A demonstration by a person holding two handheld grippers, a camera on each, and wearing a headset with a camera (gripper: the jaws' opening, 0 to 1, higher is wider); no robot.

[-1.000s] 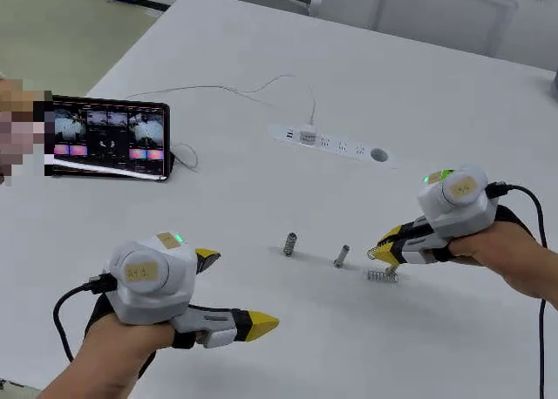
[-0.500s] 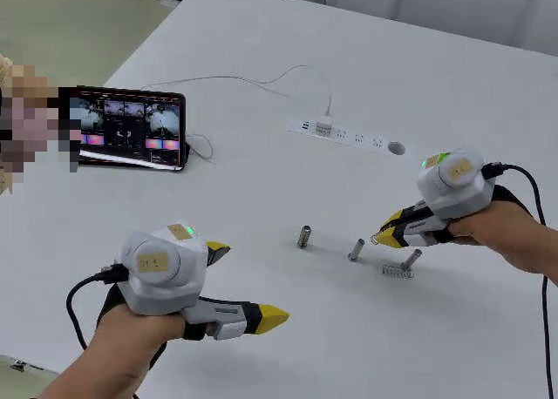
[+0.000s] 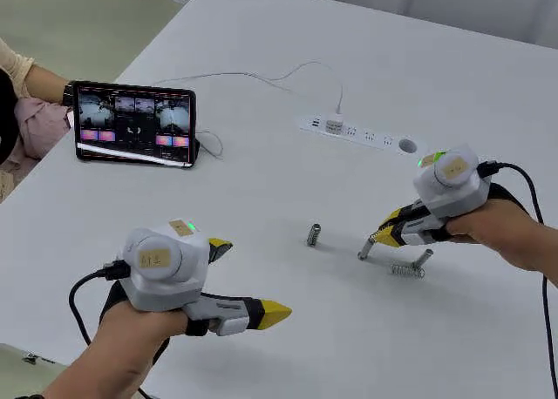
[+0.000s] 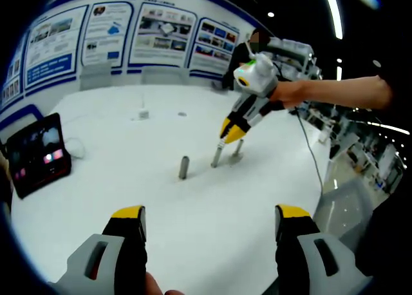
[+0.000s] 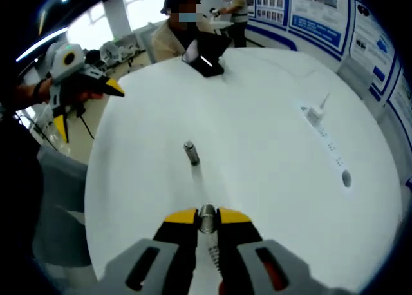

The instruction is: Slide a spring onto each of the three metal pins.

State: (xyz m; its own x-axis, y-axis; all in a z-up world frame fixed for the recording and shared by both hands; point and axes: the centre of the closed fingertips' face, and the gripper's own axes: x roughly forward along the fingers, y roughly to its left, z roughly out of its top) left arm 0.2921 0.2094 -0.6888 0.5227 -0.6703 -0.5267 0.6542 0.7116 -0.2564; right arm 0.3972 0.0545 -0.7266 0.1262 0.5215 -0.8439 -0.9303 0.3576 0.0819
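Pin 1 (image 3: 314,235) at frame centre looked sprung, 2 to go: right gripper (image 3: 382,235) clamped on pin 2 (image 3: 366,249), loose spring (image 3: 407,270) beside pin 3 (image 3: 422,258); left gripper (image 3: 247,279) gaped wide, empty.

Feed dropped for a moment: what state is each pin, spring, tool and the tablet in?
sprung pin: upright, spring on it.
middle pin: tilted, in the right tool.
far pin: bare.
loose spring: lying flat, on no pin.
right tool: shut on middle pin.
left tool: open, empty.
tablet: screen lit.

Exhibition hall — wall posters (image 4: 161,34), white table (image 3: 418,68)
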